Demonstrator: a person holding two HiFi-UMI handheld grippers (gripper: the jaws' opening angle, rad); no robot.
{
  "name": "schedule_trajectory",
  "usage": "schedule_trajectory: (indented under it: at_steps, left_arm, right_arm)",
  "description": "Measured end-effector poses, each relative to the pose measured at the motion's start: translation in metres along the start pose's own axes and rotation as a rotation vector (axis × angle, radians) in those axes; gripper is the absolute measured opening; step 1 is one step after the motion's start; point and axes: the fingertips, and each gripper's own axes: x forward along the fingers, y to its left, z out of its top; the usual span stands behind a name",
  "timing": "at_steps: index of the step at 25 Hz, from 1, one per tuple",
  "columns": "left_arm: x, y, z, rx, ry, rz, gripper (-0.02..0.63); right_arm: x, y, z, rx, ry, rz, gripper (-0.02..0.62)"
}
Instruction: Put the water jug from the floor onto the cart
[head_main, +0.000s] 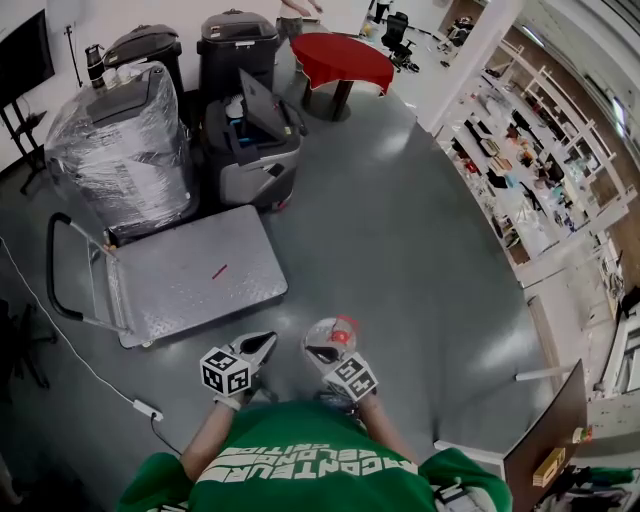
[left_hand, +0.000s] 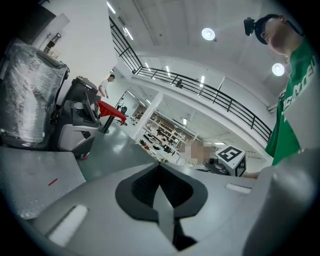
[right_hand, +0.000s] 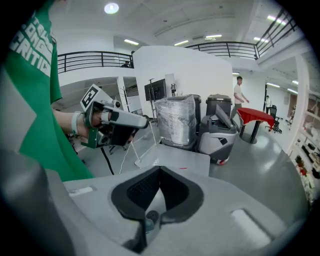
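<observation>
The water jug (head_main: 340, 327), clear with a red cap, is off the floor at the tip of my right gripper (head_main: 322, 352), which is shut on it. Most of the jug is hidden under that gripper. In the right gripper view its jaws (right_hand: 159, 172) are closed, with a small bluish piece low between them. My left gripper (head_main: 262, 343) hangs beside it to the left, shut and holding nothing, and its jaws (left_hand: 160, 172) meet. The flat grey cart (head_main: 190, 275) with a black push handle stands just ahead and to the left. Its deck (right_hand: 175, 162) is bare apart from a small red mark.
Behind the cart stand a plastic-wrapped machine (head_main: 125, 150), a grey machine with an open lid (head_main: 255, 140) and two black bins. A red table (head_main: 345, 60) is further back. Shelving (head_main: 520, 180) lines the right side. A white cable and power strip (head_main: 147, 408) lie at the left.
</observation>
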Motion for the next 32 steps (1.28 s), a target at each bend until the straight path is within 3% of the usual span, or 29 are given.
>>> schedule_trajectory:
  at_steps: [13, 32]
  left_arm:
    - [0.001, 0.009, -0.001, 0.027, 0.048, -0.073, 0.009]
    - [0.058, 0.012, 0.03, 0.125, 0.05, -0.056, 0.009]
  right_arm:
    - [0.006, -0.01, 0.001, 0.009, 0.038, -0.067, -0.008]
    - [-0.001, -0.105, 0.011, 0.036, -0.049, -0.107, -0.008]
